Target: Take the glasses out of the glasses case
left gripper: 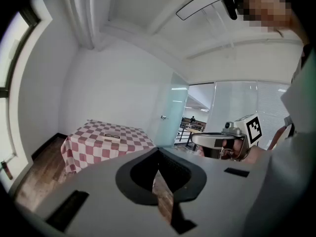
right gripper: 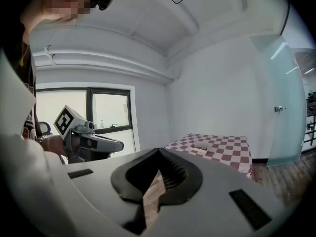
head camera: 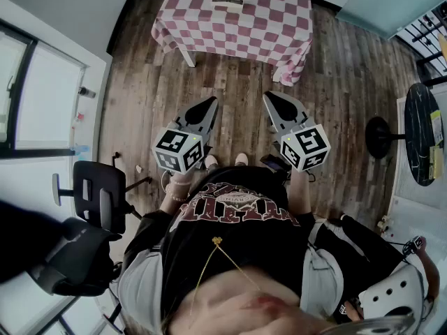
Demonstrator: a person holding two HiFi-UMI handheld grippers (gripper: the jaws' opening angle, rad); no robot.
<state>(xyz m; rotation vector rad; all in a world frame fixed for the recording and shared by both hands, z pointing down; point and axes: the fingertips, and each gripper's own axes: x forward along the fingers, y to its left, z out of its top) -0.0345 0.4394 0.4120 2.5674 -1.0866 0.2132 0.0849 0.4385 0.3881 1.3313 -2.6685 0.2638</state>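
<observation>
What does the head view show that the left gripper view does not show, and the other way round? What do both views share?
Only the head view: the office chair, the round black table, and the left gripper seen whole from above.
Only the left gripper view: the glass door, the ceiling, and the left gripper's jaws close up, together with nothing between.
Both: the checkered table, the small case on it, the wooden floor and the right gripper.

Head camera looks steeply down onto the wood floor [head camera: 230,82]; cameras riding the left gripper [head camera: 211,103] and right gripper [head camera: 269,98] (held low, side by side) face forward, sharing the distant checkered table [head camera: 265,19].
</observation>
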